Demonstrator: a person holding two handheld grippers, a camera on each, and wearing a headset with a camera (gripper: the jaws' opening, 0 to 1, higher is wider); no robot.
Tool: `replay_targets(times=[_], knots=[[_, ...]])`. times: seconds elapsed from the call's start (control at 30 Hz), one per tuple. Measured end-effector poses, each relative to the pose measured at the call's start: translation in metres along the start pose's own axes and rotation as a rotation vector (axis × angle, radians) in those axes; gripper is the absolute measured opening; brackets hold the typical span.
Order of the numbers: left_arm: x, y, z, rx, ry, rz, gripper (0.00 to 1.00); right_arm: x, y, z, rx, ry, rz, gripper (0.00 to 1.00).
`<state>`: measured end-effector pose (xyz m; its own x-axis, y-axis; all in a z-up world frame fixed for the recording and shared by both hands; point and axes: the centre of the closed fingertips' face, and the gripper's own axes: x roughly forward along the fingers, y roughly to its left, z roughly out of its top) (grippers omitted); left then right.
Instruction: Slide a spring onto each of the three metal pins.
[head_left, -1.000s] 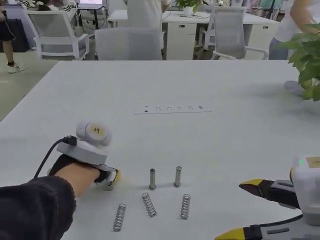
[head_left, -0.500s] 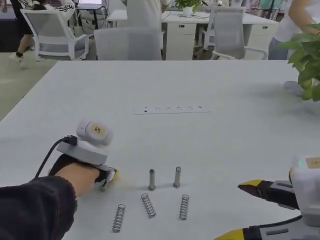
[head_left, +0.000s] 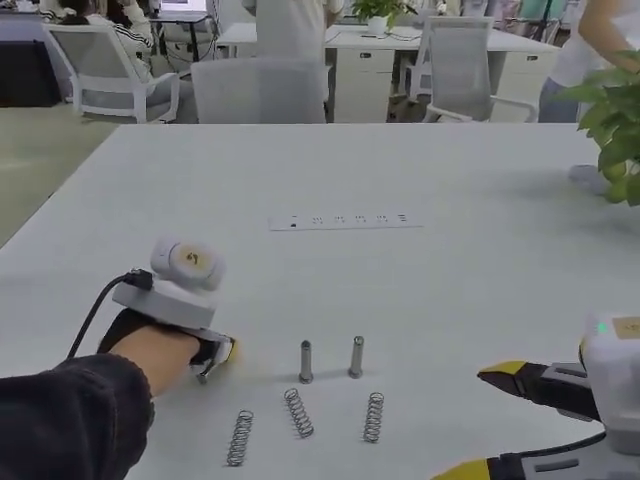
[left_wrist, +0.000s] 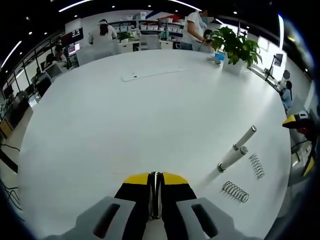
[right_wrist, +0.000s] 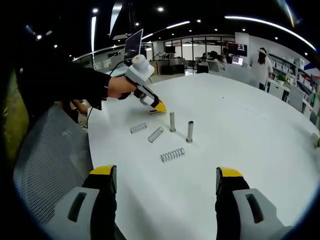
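Note:
Two metal pins (head_left: 306, 360) (head_left: 357, 356) stand upright side by side on the white table (head_left: 330, 280). In front of them lie three springs (head_left: 239, 437) (head_left: 298, 412) (head_left: 373, 416). My left gripper (head_left: 218, 358) is low over the table left of the pins, shut on a third metal pin (left_wrist: 155, 195) that runs between its yellow-tipped jaws. The standing pins (left_wrist: 231, 158) and two springs (left_wrist: 256, 165) (left_wrist: 235, 191) lie to its right. My right gripper (right_wrist: 166, 173) is open and holds nothing, well short of the springs (right_wrist: 172, 155) and pins (right_wrist: 190, 131). In the head view it sits at the bottom right (head_left: 482, 420).
A white power strip (head_left: 344, 220) lies flat farther back on the table. A potted plant (head_left: 615, 120) stands at the right edge. Office chairs (head_left: 258, 88), desks and people are beyond the far edge. A mesh chair (right_wrist: 50, 165) is near the table's front edge.
The left gripper has shifted slightly with the pin still in its jaws. The right gripper, standing pins and springs have kept their places; the camera moved a little.

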<state>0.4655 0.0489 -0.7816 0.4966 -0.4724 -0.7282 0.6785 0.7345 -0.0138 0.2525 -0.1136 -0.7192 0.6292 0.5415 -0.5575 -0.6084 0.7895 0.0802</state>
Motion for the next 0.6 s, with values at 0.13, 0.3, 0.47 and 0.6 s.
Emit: replay_targets(times=[0.13, 0.3, 0.47, 0.6], knots=[[-0.003, 0.0, 0.001, -0.007, -0.01, -0.005, 0.0, 0.0, 0.001, 0.002, -0.004, -0.003, 0.001, 0.8], [-0.01, -0.003, 0.005, -0.018, -0.024, -0.014, 0.0, 0.0, 0.002, 0.003, -0.008, -0.004, 0.002, 0.81], [-0.014, -0.004, 0.008, -0.02, -0.04, -0.021, 0.0, 0.0, 0.002, 0.004, -0.013, -0.004, 0.002, 0.81], [-0.019, -0.006, 0.009, -0.023, -0.049, -0.023, 0.0, -0.001, 0.002, 0.006, -0.017, -0.005, -0.002, 0.81]])
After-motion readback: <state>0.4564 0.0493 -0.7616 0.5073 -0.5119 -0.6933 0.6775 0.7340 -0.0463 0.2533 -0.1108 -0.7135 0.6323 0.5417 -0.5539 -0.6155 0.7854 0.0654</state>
